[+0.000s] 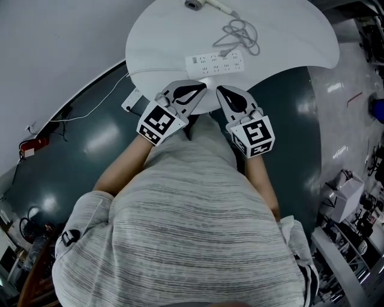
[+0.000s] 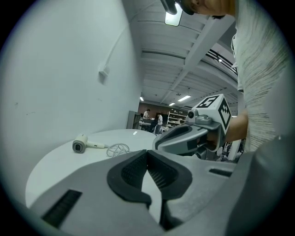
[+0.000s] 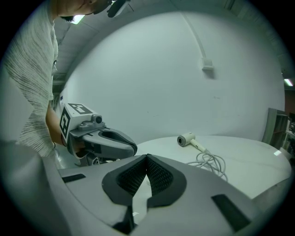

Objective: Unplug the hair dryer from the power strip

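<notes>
The power strip [image 1: 216, 63] lies flat on the near part of the round white table [image 1: 300, 42], its long side running across the head view. Beyond the power strip, at the table's far edge, the hair dryer [image 1: 207, 5] rests on its side. Between the dryer and the power strip the cord [image 1: 241, 33] is heaped in a loose coil. A strand runs from the coil toward the power strip's far side, but whether a plug sits in a socket there is too small to tell. On the near side of the power strip, over the table's edge, the left gripper [image 1: 200, 90] and the right gripper [image 1: 222, 92] are held side by side. Their tips point toward the power strip, lean toward each other and stay clear of it. In each gripper's own view the ribbed black pads [image 2: 133, 170] are pressed together with nothing between them, and the other gripper shows close beside it. Nearer the person than the power strip, a striped grey shirt [image 1: 192, 228] fills the lower head view above a dark floor [image 1: 90, 144].
</notes>
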### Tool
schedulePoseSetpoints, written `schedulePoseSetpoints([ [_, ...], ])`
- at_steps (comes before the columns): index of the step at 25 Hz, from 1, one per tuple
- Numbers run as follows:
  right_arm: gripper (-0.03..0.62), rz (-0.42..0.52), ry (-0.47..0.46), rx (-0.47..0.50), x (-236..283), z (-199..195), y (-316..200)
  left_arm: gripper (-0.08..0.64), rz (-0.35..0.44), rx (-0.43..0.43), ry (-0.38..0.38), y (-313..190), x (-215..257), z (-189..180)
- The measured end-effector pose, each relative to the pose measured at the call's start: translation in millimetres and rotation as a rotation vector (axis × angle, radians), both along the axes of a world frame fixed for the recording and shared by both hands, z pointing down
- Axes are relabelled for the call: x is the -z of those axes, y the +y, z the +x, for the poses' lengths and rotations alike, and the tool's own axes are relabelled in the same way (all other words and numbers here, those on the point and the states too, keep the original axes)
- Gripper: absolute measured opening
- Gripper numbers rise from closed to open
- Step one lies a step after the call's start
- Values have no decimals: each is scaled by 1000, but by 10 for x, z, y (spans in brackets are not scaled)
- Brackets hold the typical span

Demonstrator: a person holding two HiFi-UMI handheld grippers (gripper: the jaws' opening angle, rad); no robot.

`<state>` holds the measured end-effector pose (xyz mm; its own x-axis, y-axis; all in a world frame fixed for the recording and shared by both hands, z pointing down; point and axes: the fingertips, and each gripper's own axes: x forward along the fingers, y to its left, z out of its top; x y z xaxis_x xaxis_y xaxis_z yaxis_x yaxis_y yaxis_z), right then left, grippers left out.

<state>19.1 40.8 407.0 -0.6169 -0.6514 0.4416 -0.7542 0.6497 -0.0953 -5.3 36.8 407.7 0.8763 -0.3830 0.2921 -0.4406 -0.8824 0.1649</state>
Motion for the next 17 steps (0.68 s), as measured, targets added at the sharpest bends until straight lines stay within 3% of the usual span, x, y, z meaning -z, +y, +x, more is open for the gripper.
schedulePoseSetpoints([
  [17, 25, -10, -4, 10, 31, -186, 51, 8, 12, 14, 12, 63, 36, -125],
])
